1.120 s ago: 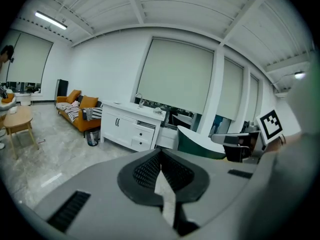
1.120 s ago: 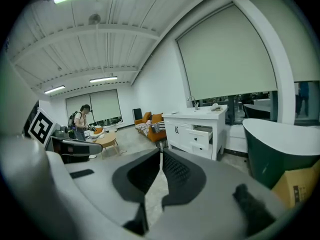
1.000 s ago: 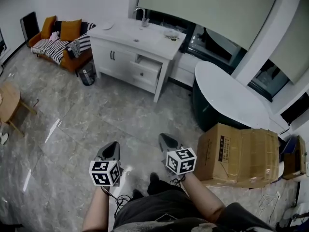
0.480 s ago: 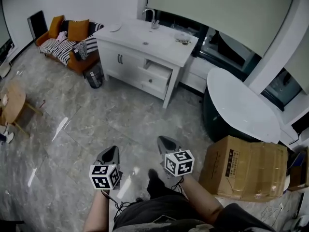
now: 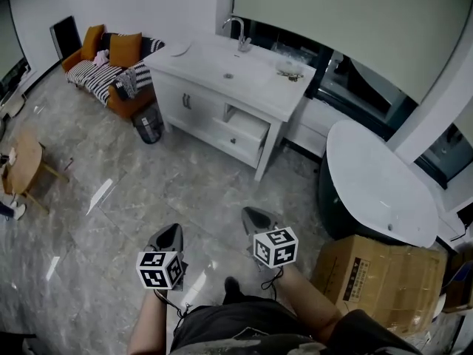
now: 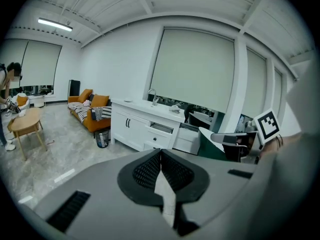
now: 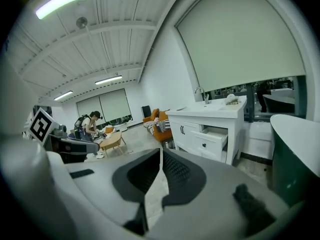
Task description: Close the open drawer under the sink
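Observation:
A white sink cabinet (image 5: 222, 95) stands against the far wall under a faucet (image 5: 238, 29). Its right-hand drawer (image 5: 247, 129) is pulled out, seen also as the open drawer (image 7: 212, 138) in the right gripper view and the drawer (image 6: 159, 130) in the left gripper view. My left gripper (image 5: 171, 235) and right gripper (image 5: 256, 217) hang low in the head view, far from the cabinet, both pointing toward it. Each has its jaws pressed together with nothing between them, as the left gripper (image 6: 161, 151) and right gripper (image 7: 161, 151) show in their own views.
An orange sofa (image 5: 111, 69) with striped cushions and a small dark bin (image 5: 149, 128) stand left of the cabinet. A round white table (image 5: 380, 180) and a cardboard box (image 5: 380, 279) are at the right. A wooden stool (image 5: 22, 165) is far left; a person (image 7: 90, 125) bends near it.
The cabinet has grown larger and shifted right and down in the head view as I moved toward it. The cardboard box slid down to the right edge. Both grippers stayed shut.

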The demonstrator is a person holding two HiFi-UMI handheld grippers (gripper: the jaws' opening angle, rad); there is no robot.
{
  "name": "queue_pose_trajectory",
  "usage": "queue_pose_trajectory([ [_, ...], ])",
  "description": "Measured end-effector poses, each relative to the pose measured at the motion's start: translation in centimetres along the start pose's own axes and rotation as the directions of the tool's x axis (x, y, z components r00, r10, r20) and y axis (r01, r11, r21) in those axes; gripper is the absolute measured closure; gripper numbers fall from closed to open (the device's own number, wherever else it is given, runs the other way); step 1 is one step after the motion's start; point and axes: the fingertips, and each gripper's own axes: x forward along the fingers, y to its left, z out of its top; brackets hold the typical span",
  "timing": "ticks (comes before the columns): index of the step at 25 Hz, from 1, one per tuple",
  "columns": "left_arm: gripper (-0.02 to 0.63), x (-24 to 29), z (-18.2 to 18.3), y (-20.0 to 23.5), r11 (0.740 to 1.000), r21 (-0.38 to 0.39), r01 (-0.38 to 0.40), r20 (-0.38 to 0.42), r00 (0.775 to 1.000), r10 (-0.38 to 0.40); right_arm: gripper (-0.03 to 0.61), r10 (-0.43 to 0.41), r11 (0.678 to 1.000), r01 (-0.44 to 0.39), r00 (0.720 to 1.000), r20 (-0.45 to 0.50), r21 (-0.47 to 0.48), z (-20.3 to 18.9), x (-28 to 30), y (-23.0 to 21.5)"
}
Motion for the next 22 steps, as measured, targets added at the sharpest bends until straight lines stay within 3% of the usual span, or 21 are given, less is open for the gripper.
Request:
queue_pose_trajectory([
  [9,0.6,4.2,5.2,0.5,0.999,-0.005,-0.042,0.04,0.998,0.042,0.546,0.021,0.999,-0.022,1.0,0.008,0.036,1.6,2.3,-5.2],
  [11,0.6,4.7,6.4,0.0,0.999,-0.015,-0.032,0.057,0.998,0.033,0.546,0.02,0.999,-0.02,1.0,0.004,0.038,1.7,2.6,-5.8],
  [15,0.6,6.5,7.4,-0.9,0.999,0.053,-0.006,0.049,0.999,0.003,0.546,0.004,0.999,-0.004,1.0,-0.01,0.044,1.5,3.3,-6.9],
  [22,0.6,11.0,8.2,-0.9,0.995,0.058,0.086,0.023,0.996,-0.088,0.546,-0.039,0.999,0.039,0.999,-0.028,0.007,2.1,5.4,-8.4],
])
